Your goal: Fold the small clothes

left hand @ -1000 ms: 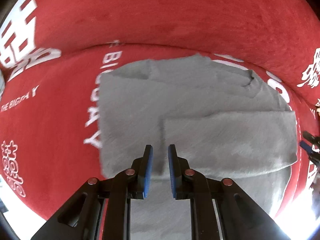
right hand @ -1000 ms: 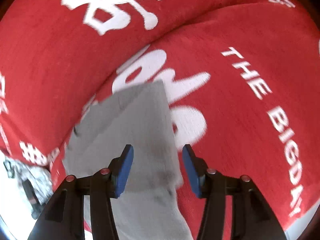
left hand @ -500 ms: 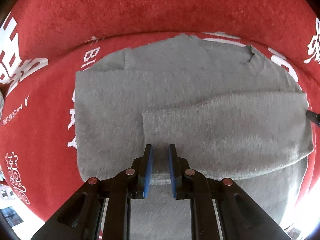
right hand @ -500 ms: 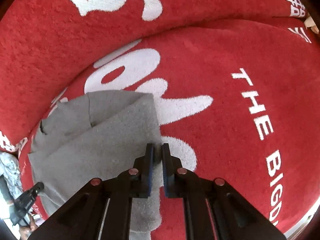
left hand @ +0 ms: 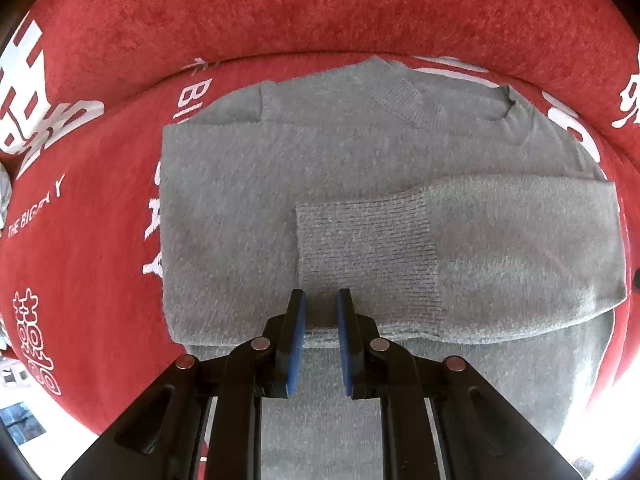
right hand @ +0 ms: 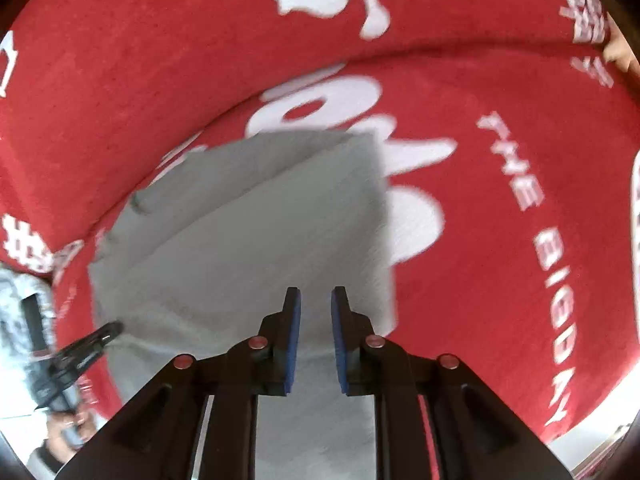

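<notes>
A small grey knit sweater lies flat on the red cloth, sleeves folded in, one ribbed cuff across its middle. My left gripper hovers over the sweater's near fold edge, jaws a narrow gap apart, holding nothing. In the right wrist view the same sweater lies ahead, and my right gripper is above its near right part, jaws a narrow gap apart, empty. The left gripper also shows in the right wrist view at the sweater's left edge.
A red plush cloth with white lettering covers the surface and rises behind it. A bright floor edge shows at the lower left. A grey patterned fabric lies at the far left.
The right gripper was wide open, then shut at the sweater's right edge, and now stands slightly open over the sweater. The left gripper moved closer over the sweater with its gap unchanged.
</notes>
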{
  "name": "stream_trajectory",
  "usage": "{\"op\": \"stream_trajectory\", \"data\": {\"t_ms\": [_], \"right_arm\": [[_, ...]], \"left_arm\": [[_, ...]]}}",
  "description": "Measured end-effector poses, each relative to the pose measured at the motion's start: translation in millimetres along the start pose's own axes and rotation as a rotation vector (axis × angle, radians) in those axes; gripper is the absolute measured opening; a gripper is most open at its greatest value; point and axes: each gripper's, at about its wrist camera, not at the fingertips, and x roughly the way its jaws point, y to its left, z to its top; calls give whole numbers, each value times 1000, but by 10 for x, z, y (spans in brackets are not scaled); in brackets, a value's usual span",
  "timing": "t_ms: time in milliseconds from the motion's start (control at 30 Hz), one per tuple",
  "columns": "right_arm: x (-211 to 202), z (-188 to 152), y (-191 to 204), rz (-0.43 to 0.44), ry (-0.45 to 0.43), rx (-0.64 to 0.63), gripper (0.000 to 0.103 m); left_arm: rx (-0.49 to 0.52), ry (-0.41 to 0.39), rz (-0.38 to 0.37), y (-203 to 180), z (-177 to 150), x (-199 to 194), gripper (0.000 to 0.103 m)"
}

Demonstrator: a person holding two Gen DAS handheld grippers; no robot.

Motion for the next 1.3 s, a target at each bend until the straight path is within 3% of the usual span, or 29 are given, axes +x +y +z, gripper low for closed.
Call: {"op": "stream_trajectory", "data": {"t_ms": [33, 67, 267, 300, 367, 467, 633, 767, 833, 933, 1300], "right_arm": [[44, -67, -9, 39, 25, 27, 49], [98, -125, -25, 81, 52, 57, 53], [440, -311, -189, 202, 108, 273, 53], [486, -321, -233, 226, 101, 325, 50], [506, -340, -284, 221, 78, 368, 8], [506, -349, -308, 166, 79, 344, 7], [434, -354, -122, 37, 111, 171, 7], [338, -362, -108, 41, 126, 135, 8], [280, -363, -116, 42, 123, 128, 17], [212, -354, -83, 46, 115, 115, 42], [160, -490, 92, 36, 132, 14, 53]], "left_arm": [[0, 1, -2, 8, -5, 3, 17], [-1, 1, -3, 10, -7, 5, 17], [4, 2, -4, 31, 5, 12, 17], [3, 2, -4, 40, 6, 11, 17], [4, 3, -5, 55, 0, 10, 17], [3, 6, -7, 61, -9, 21, 17], [19, 10, 11, 38, -15, 16, 17], [11, 18, 13, 31, -16, -23, 17], [8, 27, 9, 33, -25, -48, 17], [22, 30, 10, 6, -65, -92, 17], [34, 81, -17, -156, -243, -179, 17]]}}
